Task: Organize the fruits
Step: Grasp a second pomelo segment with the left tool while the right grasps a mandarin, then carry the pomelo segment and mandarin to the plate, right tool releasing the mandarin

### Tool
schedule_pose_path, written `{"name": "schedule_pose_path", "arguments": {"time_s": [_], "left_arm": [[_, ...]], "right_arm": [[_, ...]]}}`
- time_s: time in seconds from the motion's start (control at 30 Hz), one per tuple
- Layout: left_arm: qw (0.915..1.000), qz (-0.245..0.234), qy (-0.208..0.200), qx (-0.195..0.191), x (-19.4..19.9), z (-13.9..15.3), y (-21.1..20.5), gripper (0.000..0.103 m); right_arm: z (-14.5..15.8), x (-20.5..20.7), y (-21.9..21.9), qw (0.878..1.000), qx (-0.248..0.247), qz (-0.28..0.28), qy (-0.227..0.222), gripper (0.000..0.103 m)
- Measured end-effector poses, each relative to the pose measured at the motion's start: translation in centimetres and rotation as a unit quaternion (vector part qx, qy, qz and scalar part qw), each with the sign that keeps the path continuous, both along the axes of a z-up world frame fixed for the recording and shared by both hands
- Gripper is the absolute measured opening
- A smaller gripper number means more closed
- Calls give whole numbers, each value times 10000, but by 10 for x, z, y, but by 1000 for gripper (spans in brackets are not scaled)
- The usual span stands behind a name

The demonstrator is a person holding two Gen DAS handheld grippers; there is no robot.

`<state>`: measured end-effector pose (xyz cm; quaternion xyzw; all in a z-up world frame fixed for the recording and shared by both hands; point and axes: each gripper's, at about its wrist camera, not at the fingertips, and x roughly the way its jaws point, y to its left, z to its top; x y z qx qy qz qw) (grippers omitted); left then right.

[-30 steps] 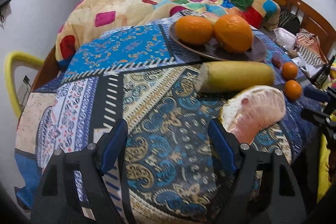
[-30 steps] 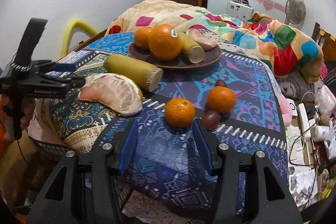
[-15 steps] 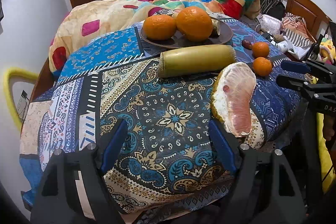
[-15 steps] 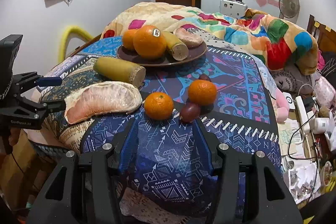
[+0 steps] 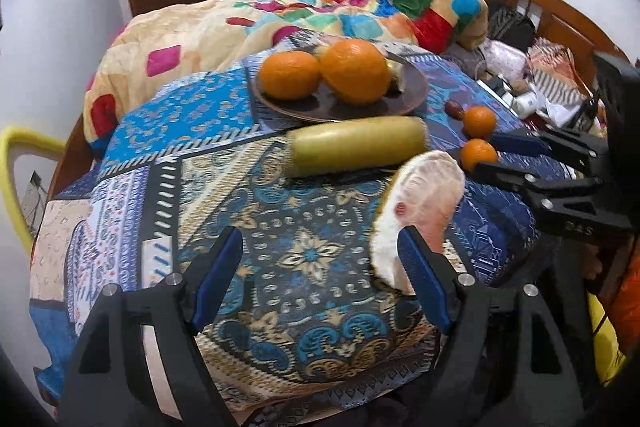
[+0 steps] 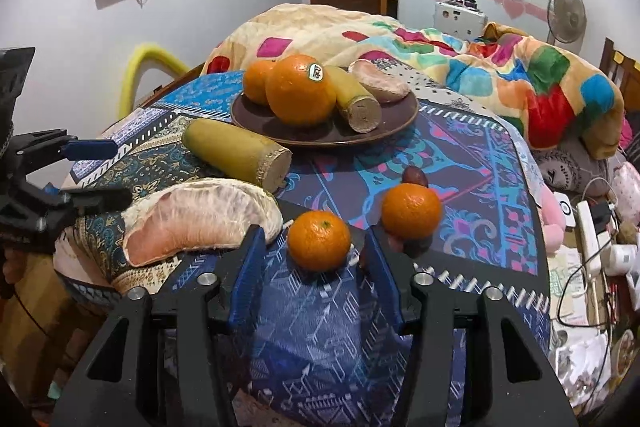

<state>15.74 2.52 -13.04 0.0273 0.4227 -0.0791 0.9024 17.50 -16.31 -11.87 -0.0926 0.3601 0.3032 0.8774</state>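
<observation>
A brown plate (image 6: 256, 115) at the back of the patterned table holds two oranges (image 6: 300, 89), a cut yellow-green stalk and a pomelo piece. On the cloth lie a second stalk (image 6: 236, 151), a peeled pomelo wedge (image 6: 200, 215), two mandarins (image 6: 319, 239) (image 6: 411, 211) and two small dark fruits (image 6: 415, 175). My right gripper (image 6: 314, 259) is open, its fingers just short of the near mandarin on either side. My left gripper (image 5: 320, 259) is open and empty, its right finger in front of the pomelo wedge (image 5: 424, 195). The plate also shows in the left wrist view (image 5: 416, 87).
A bed with a colourful quilt (image 6: 440, 47) lies behind the table. A yellow chair back (image 5: 16, 163) stands at the left. Cables, a power strip and clutter (image 6: 592, 227) lie to the right of the table. My right gripper shows at the left wrist view's right edge (image 5: 528, 159).
My right gripper has moved forward to the near mandarin. My left gripper has moved in towards the pomelo wedge, which now sits against its right finger.
</observation>
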Motion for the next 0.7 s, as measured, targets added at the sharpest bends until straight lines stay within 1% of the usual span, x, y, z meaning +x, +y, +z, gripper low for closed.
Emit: {"name": "schedule_pose_path", "arguments": {"time_s": [0.1, 0.13, 0.23, 0.33, 0.53, 0.7], "left_arm": [[9999, -142, 52, -2, 3, -3, -11, 80], [9998, -198, 69, 2, 5, -4, -15, 80], [9995, -300, 96, 16, 9, -7, -25, 80], [9990, -413, 121, 74, 14, -10, -35, 80], [9968, -745, 211, 171, 27, -20, -54, 80], [9961, -857, 222, 36, 36, -22, -61, 80]], "right_arm": [[0, 1, 3, 10000, -19, 83, 23, 43], [0, 0, 4, 9999, -56, 86, -10, 41], [0, 1, 4, 9998, -151, 28, -93, 30], [3, 4, -2, 10000, 20, 19, 41, 30], [15, -2, -15, 9998, 206, -71, -29, 30], [24, -10, -26, 9994, 241, -156, -187, 30]]}}
